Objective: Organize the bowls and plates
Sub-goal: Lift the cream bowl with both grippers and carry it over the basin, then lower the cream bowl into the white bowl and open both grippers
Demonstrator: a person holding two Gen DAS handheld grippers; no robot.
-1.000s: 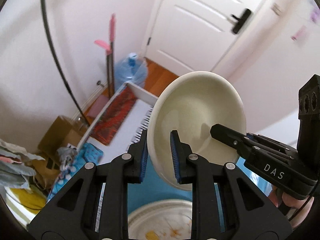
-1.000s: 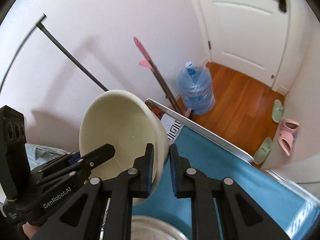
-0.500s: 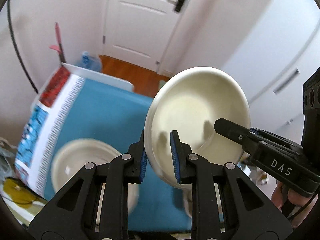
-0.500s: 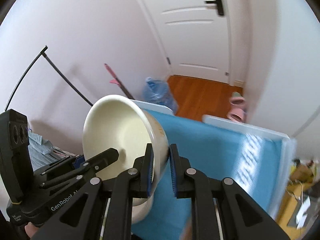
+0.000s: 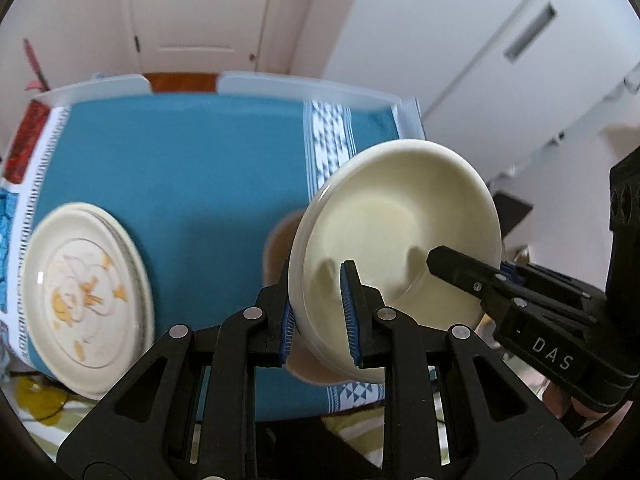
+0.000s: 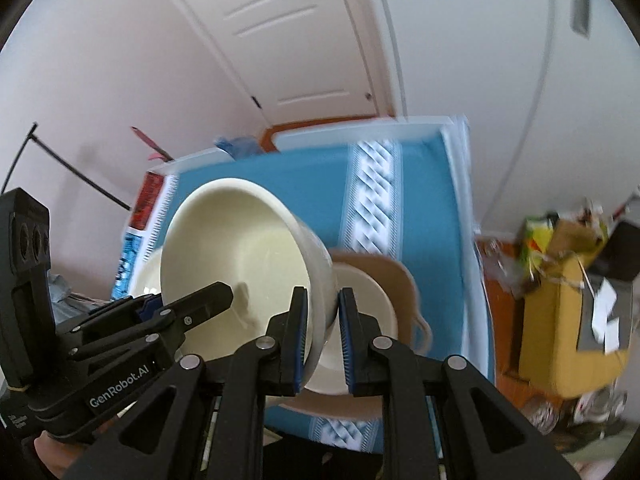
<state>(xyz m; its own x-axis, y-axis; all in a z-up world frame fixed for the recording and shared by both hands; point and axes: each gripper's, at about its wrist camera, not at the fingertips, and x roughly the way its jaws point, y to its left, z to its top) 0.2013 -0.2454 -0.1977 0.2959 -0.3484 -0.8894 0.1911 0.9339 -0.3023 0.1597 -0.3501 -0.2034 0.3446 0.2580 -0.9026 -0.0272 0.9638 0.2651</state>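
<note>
A cream bowl (image 5: 400, 232) is held in the air over a blue table cloth (image 5: 192, 168), tilted on its side. My left gripper (image 5: 320, 312) is shut on its near rim. My right gripper (image 6: 323, 332) is shut on the opposite rim of the same bowl (image 6: 236, 248). Each gripper shows in the other's view. A stack of cream plates (image 5: 88, 292) with an orange pattern lies at the left of the cloth. Under the held bowl sits a tan dish (image 6: 396, 292) with another cream bowl (image 6: 360, 304) in it.
The table's white raised edge (image 5: 280, 80) runs along the far side. A white door (image 6: 288, 40) and a wood floor lie beyond. Yellow boxes and clutter (image 6: 568, 300) stand on the floor at the right.
Both grippers have tipped down and swung right with the bowl. The view has gone from the wall and door to the table, and the plates and tan dish have come into sight.
</note>
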